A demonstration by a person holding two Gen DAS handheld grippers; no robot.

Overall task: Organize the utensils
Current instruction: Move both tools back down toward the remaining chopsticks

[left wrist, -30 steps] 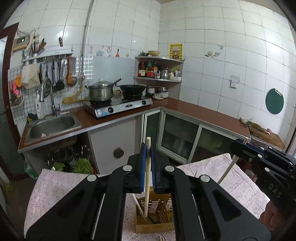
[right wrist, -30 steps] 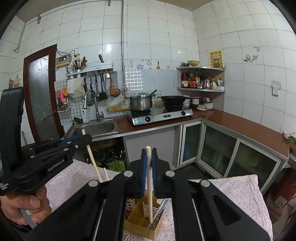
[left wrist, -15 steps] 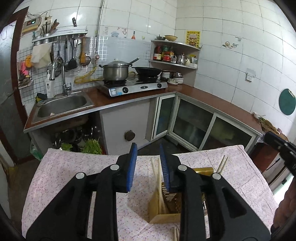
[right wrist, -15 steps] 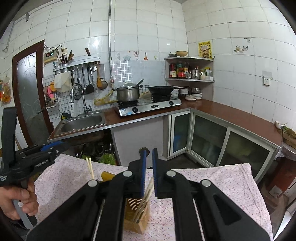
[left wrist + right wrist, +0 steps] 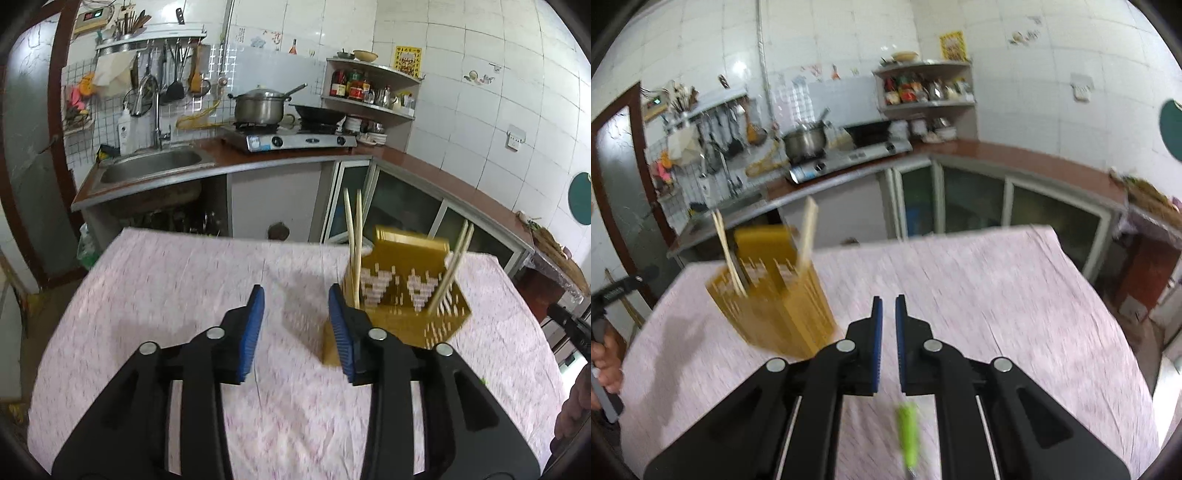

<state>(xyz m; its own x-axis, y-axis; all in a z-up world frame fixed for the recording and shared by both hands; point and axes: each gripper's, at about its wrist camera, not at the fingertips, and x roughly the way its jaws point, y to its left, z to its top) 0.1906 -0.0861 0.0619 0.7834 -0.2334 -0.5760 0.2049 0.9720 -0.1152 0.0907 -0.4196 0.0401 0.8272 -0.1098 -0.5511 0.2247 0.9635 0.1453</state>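
The yellow holder (image 5: 402,295) stands on the cloth-covered counter (image 5: 177,295), toward its far side, its perforated walls upright and a taller back panel rising behind. Chopsticks (image 5: 352,243) lean in its left compartment, their tips reaching above the rim, and a second pair (image 5: 452,267) slants out of the right compartment toward the upper right. From the right wrist view the same holder (image 5: 775,299) is blurred and sits left of centre, with chopsticks (image 5: 727,254) sticking up on its left and another stick (image 5: 809,229) on its right.

The left gripper (image 5: 295,325) hovers over the cloth just left of the holder; its jaws are opening, with nothing between the blue pads, only bare cloth. Its right finger overlaps the holder's near-left corner in the picture; whether they touch cannot be told.

The right gripper (image 5: 888,332) is above the middle of the counter, to the right of the holder and apart from it. Its jaws are drawn together to a narrow slit and hold nothing. Below it, close to the camera, a green-handled utensil (image 5: 908,432) lies on the cloth, blurred.

A hand (image 5: 605,360) at the left edge of the right wrist view grips the other gripper's handle. Beyond the counter are a sink (image 5: 147,168), a stove (image 5: 291,138) with a pot (image 5: 260,107), and a corner shelf (image 5: 373,86) of bottles.
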